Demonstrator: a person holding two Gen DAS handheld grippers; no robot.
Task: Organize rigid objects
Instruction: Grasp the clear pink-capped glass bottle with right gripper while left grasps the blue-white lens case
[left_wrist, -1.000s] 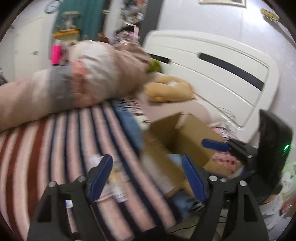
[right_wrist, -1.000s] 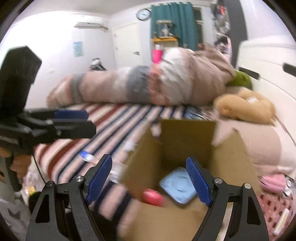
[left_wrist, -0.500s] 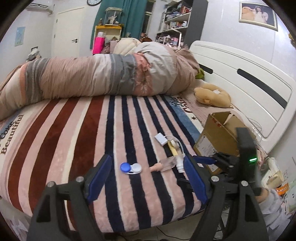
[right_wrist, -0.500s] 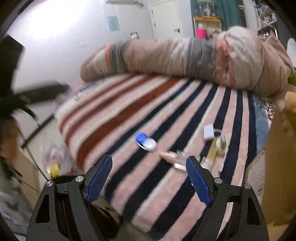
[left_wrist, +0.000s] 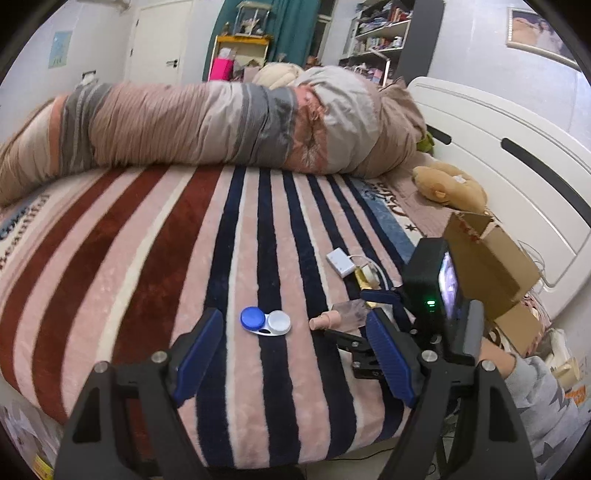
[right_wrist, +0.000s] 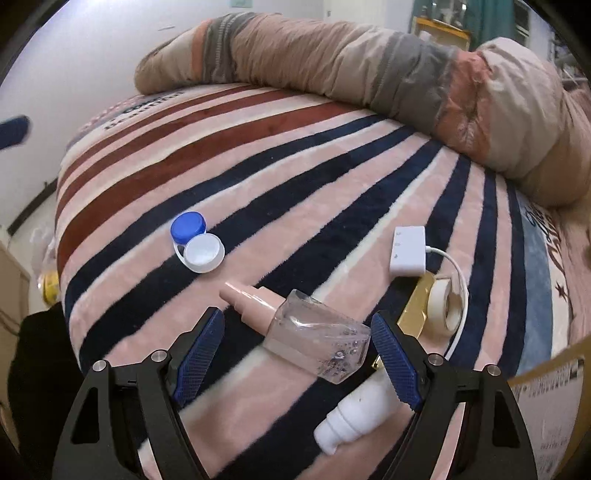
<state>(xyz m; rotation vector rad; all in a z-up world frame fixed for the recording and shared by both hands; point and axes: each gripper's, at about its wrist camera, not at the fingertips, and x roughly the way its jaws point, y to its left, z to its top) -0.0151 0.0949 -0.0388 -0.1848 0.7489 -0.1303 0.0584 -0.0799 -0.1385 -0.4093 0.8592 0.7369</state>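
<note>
Small objects lie on the striped blanket (left_wrist: 147, 258). A blue-and-white contact lens case (left_wrist: 265, 321) (right_wrist: 197, 246) lies just ahead of my open, empty left gripper (left_wrist: 291, 354). A clear spray bottle with a pink cap (right_wrist: 299, 328) (left_wrist: 340, 317) lies between the open fingers of my right gripper (right_wrist: 295, 354). A white pump bottle (right_wrist: 354, 417), a tape roll (right_wrist: 445, 306), a gold item (right_wrist: 417, 306) and a white adapter with cable (right_wrist: 408, 251) (left_wrist: 341, 261) lie to its right. The right gripper also shows in the left wrist view (left_wrist: 384, 314).
An open cardboard box (left_wrist: 487, 254) stands at the bed's right edge; its wall shows in the right wrist view (right_wrist: 546, 406). A rolled duvet (left_wrist: 221, 125) and a plush toy (left_wrist: 447, 184) lie at the back. The white headboard (left_wrist: 517, 177) is on the right.
Both grippers swung away from the box toward the objects on the blanket. The right gripper has come down close around the spray bottle.
</note>
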